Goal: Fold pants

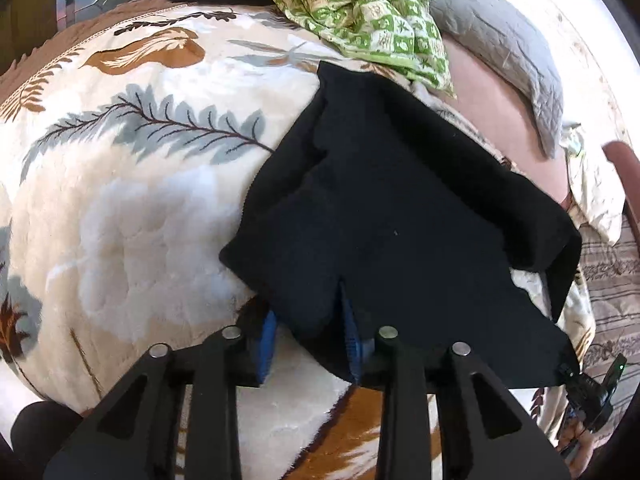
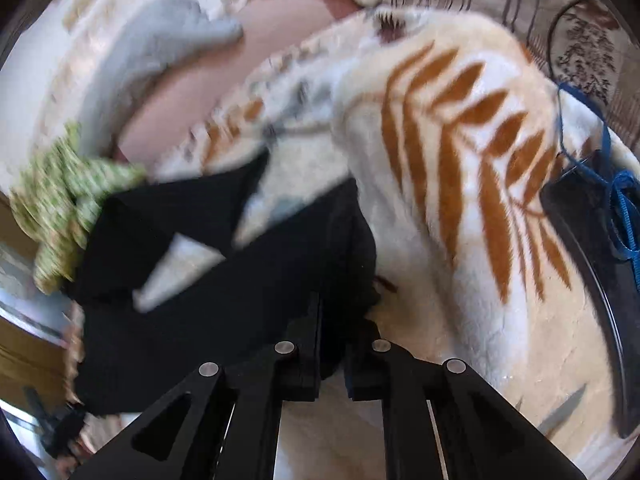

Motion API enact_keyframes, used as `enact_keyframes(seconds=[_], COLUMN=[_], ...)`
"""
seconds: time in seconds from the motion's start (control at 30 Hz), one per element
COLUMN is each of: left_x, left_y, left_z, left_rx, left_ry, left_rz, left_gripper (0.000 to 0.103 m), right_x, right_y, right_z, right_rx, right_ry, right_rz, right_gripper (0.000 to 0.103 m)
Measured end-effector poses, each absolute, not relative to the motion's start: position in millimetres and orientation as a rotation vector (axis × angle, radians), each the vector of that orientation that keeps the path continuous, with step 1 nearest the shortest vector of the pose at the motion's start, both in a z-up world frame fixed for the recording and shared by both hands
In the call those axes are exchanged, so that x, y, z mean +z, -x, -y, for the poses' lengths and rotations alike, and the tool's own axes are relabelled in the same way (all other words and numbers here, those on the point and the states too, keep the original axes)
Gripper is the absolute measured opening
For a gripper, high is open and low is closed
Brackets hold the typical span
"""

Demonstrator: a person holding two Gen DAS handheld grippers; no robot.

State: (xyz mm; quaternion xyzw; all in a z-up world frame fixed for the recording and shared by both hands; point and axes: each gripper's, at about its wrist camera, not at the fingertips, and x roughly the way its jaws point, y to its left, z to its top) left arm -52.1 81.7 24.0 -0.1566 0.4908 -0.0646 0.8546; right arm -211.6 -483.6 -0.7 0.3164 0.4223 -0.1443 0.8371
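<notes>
The black pants (image 1: pixel 384 216) lie folded into a compact dark shape on the cream blanket (image 1: pixel 132 208) with leaf print that covers the bed. Their near edge drapes over the left tool (image 1: pixel 310 340); its blue pads (image 1: pixel 267 338) stand apart with a fold of cloth lying between them, not pinched. In the right wrist view, which is blurred, the right tool (image 2: pixel 332 356) has its jaws almost together, with the pants' edge (image 2: pixel 224 280) running into the narrow gap; whether cloth is clamped cannot be told. To the left of the pants in the left wrist view, the blanket is open and unobstructed. Beyond the pants' far edge, a green patterned cloth (image 1: pixel 360 12) touches their far corner and a grey quilted cover (image 1: pixel 504 56) lies just past it. To the right of the pants, the blanket's edge falls away.
</notes>
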Motion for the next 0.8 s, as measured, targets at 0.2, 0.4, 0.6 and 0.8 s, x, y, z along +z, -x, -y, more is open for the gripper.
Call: enact_keyframes(seconds=[0.2,0.4,0.6,0.8], left_x=[43,65,84,88], left_y=[61,71,77,80], left_z=[-89,-90,-74,-43], left_rx=[-0.043,-0.035,-0.068,-0.116], left_ry=[0.28,0.21,0.187,0.125], left_rz=[-0.972,-0.906,-0.85,-0.834], left_gripper=[0.059,0.06,0.068,0.073], right_x=[28,57,75,76], right_y=[221,216,201,181], right_z=[472,446,400,344], right_rx=[-0.356,-0.29,-0.167,-0.046], right_ry=[-0.566,-0.521,-0.467,-0.385], right_rz=[-0.88,-0.837,-0.826,-0.851], right_gripper=[0.037,0.046,0.053,0.056])
